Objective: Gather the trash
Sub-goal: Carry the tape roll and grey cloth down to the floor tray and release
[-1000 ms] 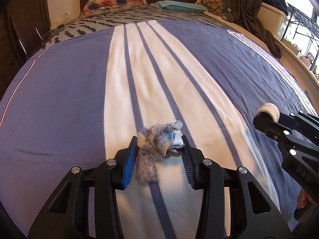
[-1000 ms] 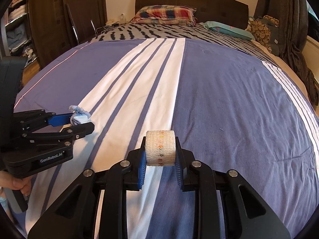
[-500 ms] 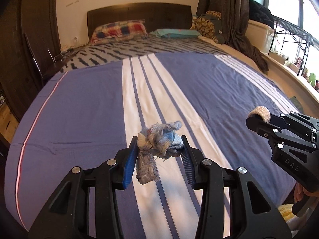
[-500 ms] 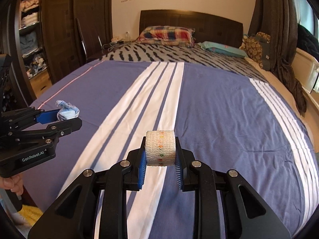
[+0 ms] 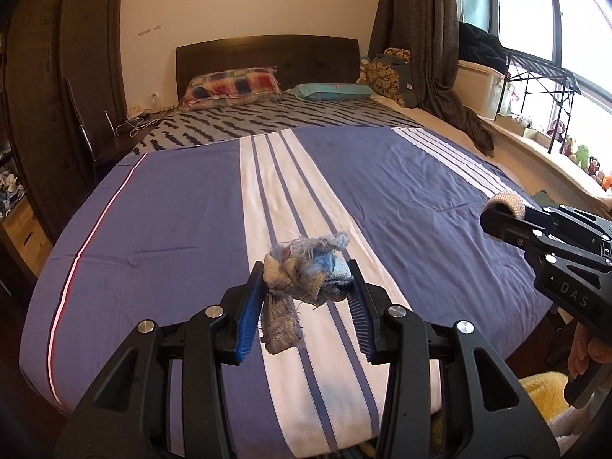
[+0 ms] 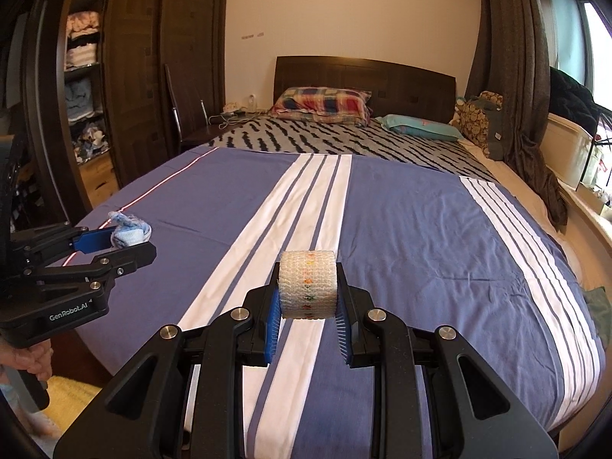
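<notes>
left gripper [image 5: 306, 298] clamped on a frayed blue-grey rag [image 5: 302, 271]; a loose strip of it hangs down between the fingers. right gripper [image 6: 308, 298] clamped on a white mesh roll [image 6: 308, 284] with a coloured band round its middle. both items are held in the air above the foot of the bed [image 5: 183, 206], touching only the pads.

versus 0.5 s ago: both grippers sit farther back from the bed and higher; more of the wall, headboard [image 6: 363, 76] and window [image 5: 535, 7] is in view, and the bed's near edge now shows in both views. grips unchanged, the rag and roll sit the same in the pads. in the right view the left gripper [image 6: 126, 244] stays at the left, rag [image 6: 128, 231] at its tips.
</notes>
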Demonstrator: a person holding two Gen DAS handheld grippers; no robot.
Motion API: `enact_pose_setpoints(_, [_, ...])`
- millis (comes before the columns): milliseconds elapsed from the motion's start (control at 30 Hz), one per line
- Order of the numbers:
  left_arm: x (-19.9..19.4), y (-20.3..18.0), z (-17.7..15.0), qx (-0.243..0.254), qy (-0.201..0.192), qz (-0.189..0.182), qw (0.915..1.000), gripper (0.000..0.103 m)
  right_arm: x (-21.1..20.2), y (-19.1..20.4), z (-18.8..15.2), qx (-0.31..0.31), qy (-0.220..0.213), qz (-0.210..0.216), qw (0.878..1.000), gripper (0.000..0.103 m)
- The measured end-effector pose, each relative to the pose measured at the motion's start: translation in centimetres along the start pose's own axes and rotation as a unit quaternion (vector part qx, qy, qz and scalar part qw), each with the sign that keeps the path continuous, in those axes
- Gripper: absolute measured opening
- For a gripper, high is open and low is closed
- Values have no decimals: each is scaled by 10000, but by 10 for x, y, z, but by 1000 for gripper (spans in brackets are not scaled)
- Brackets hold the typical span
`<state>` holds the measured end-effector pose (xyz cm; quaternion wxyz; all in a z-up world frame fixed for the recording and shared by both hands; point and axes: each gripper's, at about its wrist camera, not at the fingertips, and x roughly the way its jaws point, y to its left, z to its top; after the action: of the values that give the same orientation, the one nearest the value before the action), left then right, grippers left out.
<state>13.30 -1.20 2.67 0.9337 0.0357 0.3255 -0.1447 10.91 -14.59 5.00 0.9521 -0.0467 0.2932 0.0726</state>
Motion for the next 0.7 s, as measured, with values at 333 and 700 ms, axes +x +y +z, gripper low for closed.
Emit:
enact_pose_setpoints(333, [-25,-16,-64,31,153,-169,9997,40,-39,9,-54,79,40,76,9999,25])
enact_pose_setpoints(700, [-42,-26,-128,61,373,-288,9989,40,-49,25,-117,198,392,382,9983,25])
